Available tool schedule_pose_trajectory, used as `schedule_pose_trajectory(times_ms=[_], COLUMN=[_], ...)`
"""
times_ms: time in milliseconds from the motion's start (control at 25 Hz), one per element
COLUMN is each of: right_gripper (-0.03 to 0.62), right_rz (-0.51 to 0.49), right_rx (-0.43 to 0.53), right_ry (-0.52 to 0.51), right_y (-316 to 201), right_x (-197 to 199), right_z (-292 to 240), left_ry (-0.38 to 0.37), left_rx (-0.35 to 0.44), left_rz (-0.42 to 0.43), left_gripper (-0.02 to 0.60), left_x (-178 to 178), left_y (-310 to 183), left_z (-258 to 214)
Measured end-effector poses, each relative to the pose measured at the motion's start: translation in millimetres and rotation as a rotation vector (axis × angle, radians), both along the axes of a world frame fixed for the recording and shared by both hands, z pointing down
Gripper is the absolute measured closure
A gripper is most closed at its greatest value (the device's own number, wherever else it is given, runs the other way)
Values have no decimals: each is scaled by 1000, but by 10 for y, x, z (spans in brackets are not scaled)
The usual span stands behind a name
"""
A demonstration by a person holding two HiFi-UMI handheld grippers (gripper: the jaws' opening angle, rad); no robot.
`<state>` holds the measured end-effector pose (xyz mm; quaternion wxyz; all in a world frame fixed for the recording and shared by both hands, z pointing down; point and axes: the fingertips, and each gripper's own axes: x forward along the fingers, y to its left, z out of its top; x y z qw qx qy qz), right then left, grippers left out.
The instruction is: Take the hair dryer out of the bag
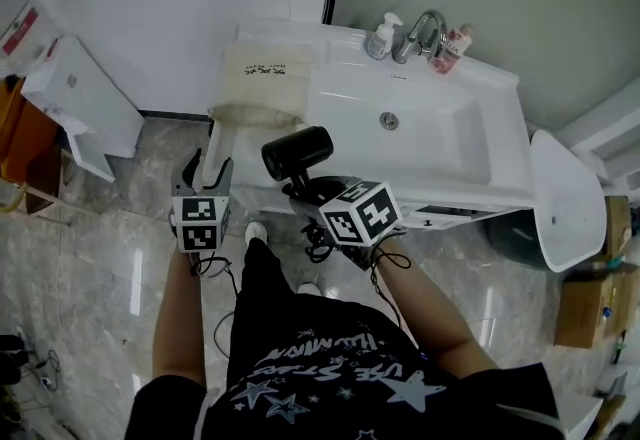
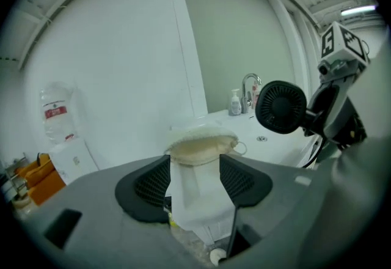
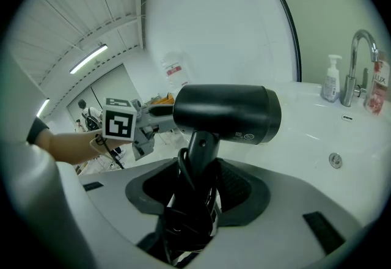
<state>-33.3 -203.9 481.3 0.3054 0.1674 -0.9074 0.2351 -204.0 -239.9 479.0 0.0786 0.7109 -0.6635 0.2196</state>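
Observation:
A black hair dryer (image 1: pixel 297 151) hangs in the air in front of the counter, clear of the bag. My right gripper (image 1: pixel 305 190) is shut on its handle and bundled cord, and the barrel (image 3: pixel 226 113) lies crosswise above the jaws (image 3: pixel 198 182). The cream cloth bag (image 1: pixel 262 78) lies on the left end of the white counter, its mouth drooping over the front edge. My left gripper (image 1: pixel 208 168) stands open below and in front of the bag (image 2: pixel 201 145), with nothing between its pads (image 2: pixel 153 182). The dryer (image 2: pixel 281 107) appears at the right of the left gripper view.
The white sink counter (image 1: pixel 480 158) carries a chrome faucet (image 1: pixel 420 33), a soap bottle (image 1: pixel 380 36) and a pink bottle (image 1: pixel 452 50) at the back. A white box (image 1: pixel 85 108) stands on the floor at left, and a white lid-like shape (image 1: pixel 565 198) at right.

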Motion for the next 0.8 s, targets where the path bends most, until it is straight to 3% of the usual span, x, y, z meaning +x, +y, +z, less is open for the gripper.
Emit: schedule_pose_trajectory(times_ms=[200,320,640,800], right_gripper=[404,404,404,404], right_rz=[29,41,80,125], right_rx=[-11,-20,-9,22], right_ry=[-42,-73,-109,-130], right_y=[251,384,486,567], right_x=[249,343,464,488], right_z=[-46,-23,4,6], left_ry=[136,190,241,211], left_rx=[77,78,47,46], left_rz=[-103,-135,-116,-117], left_gripper=[330,359,376,469], left_x=[281,414,725,776], left_y=[704,1075,1473,1645], left_z=[-134,-94,35,64])
